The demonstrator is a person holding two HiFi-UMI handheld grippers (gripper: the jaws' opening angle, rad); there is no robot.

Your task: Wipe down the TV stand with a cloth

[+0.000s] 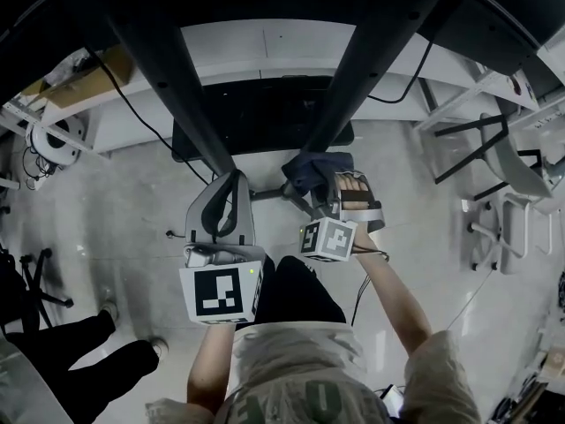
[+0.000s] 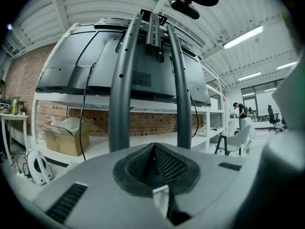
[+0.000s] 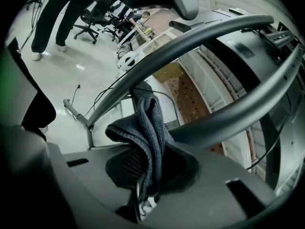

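Crumpled dark grey cloth (image 3: 148,137) in right gripper (image 3: 143,175), at dark 2-post TV stand (image 1: 173,82)

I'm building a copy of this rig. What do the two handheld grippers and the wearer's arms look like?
Both the left gripper and right gripper have grey plastic bodies, fingers with black dimpled lining, and white cubes printed with black square markers. The arms show pale short sleeves.

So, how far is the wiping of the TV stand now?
Done: no pole looks visibly wiped, so I cannot tell. In hand: the right gripper is shut on the dark cloth, which meets the low part of the stand's right pole. The left gripper is shut and empty, near the left pole. Left: probably most of both poles.
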